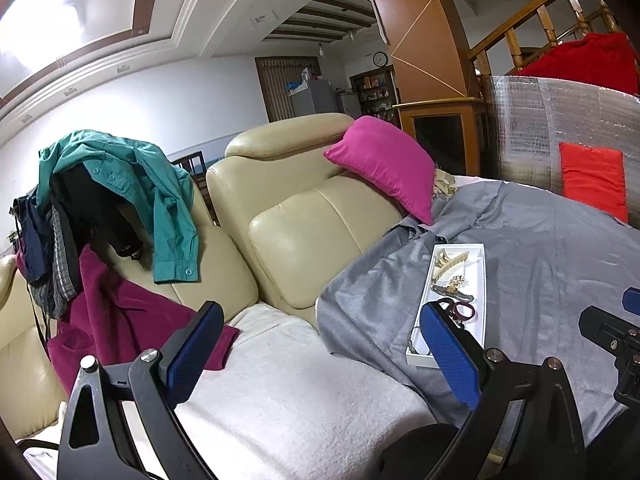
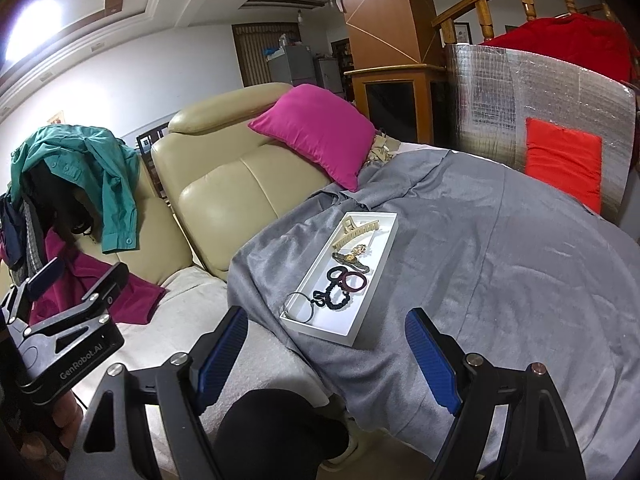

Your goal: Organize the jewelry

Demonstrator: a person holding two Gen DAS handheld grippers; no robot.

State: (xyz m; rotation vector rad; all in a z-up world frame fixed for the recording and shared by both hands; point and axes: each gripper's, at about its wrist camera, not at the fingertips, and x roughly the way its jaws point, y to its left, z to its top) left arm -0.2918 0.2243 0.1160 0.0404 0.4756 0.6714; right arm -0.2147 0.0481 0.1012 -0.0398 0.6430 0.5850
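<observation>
Blue-padded fingers frame both views: the right gripper (image 2: 326, 358) has its jaws spread wide with nothing between them, hovering above the near edge of the grey blanket (image 2: 500, 260), and the left gripper (image 1: 322, 354) is likewise spread wide and holds nothing, poised over the white towel (image 1: 288, 392) on the sofa seat. Its right finger (image 1: 450, 352) overlaps the near end of the white tray (image 1: 478, 280) in the left wrist view; whether it touches the tray cannot be told. Just beyond the grippers, that tray lies on the blanket, holding the jewelry and hair pieces: a thin ring (image 2: 301, 307) at the near end, black scrunchies (image 2: 336, 298), a maroon hair tie (image 2: 354, 282), a gold brooch clip (image 2: 352, 258), and a beige claw clip (image 2: 354, 232) at the far end. Farther back, a magenta pillow (image 2: 316, 132) leans against the cream leather sofa (image 2: 224, 184), with a teal shirt (image 2: 100, 184) draped over its back.
</observation>
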